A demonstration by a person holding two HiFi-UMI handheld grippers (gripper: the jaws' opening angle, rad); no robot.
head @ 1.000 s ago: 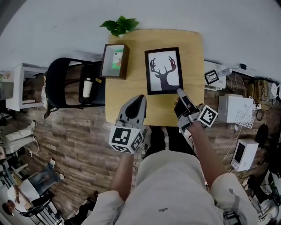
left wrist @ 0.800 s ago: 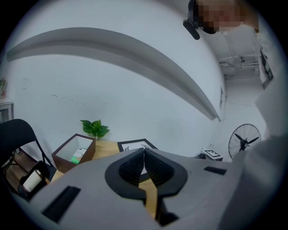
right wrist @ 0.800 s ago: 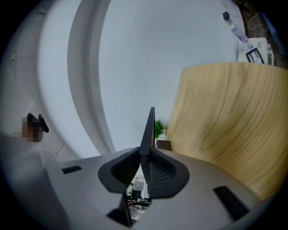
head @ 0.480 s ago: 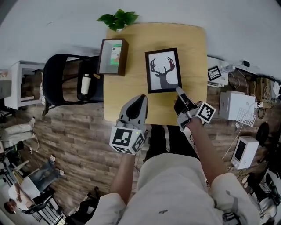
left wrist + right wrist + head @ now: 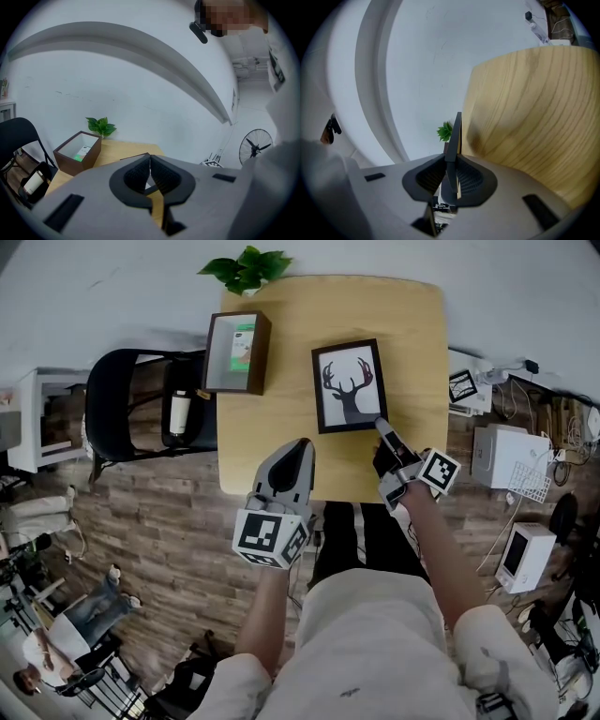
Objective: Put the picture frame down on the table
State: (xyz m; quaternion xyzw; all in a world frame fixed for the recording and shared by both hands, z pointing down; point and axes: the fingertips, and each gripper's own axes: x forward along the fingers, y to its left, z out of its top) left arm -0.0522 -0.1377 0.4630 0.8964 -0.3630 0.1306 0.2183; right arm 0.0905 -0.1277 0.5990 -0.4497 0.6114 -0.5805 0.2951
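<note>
Both jaws clenched: left gripper (image 5: 300,451) empty, right gripper (image 5: 380,426) on the picture frame's (image 5: 349,386) corner; settle it flat on the bench (image 5: 412,343).

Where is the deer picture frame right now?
In the head view the picture frame is over the table, right of the wooden box, its near corner clamped in the right gripper.

We record the table (image 5: 412,352) as light wood with clear grain and a matt top. The picture frame (image 5: 350,386) has a dark, smooth border. The left gripper (image 5: 302,444) and right gripper (image 5: 380,424) have grey matt plastic shells and black ribbed pads (image 5: 136,174). The box (image 5: 262,357) at the left edge looks like dark brown wood.
</note>
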